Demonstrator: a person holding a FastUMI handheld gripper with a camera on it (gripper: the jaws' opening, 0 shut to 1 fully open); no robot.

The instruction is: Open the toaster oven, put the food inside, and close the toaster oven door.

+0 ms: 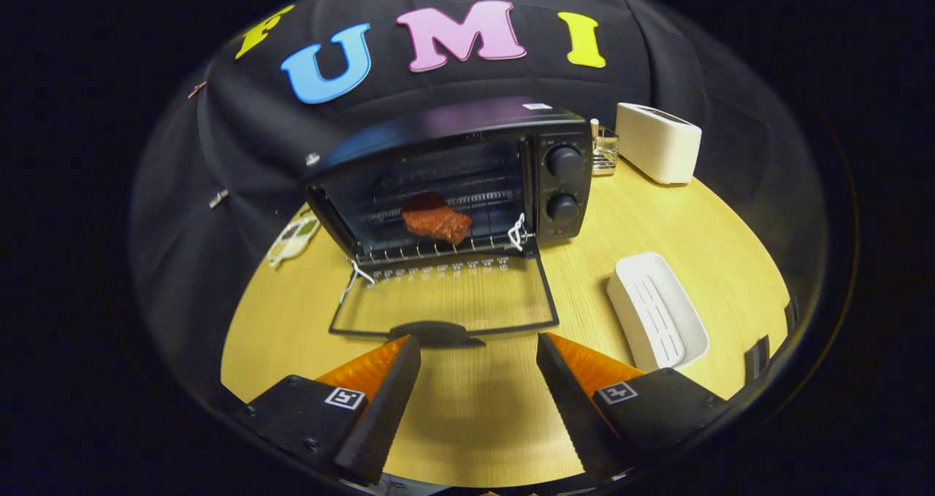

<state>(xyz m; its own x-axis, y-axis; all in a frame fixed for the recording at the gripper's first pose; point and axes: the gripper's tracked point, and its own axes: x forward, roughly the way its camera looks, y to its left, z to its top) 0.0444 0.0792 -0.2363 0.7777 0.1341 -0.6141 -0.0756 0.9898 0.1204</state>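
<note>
Oven (467, 182) stood on the desk (657, 233), door (445, 302) down, one meat piece (437, 222) on its rack, two knobs (564, 161). Gripper (478, 350) jaws spread, empty, just short of the door.

A round, pale wood-grain bench (679, 226) stands against a black cloth wall (241, 123) that drapes in folds behind it; soft overhead light leaves faint shadows.
</note>
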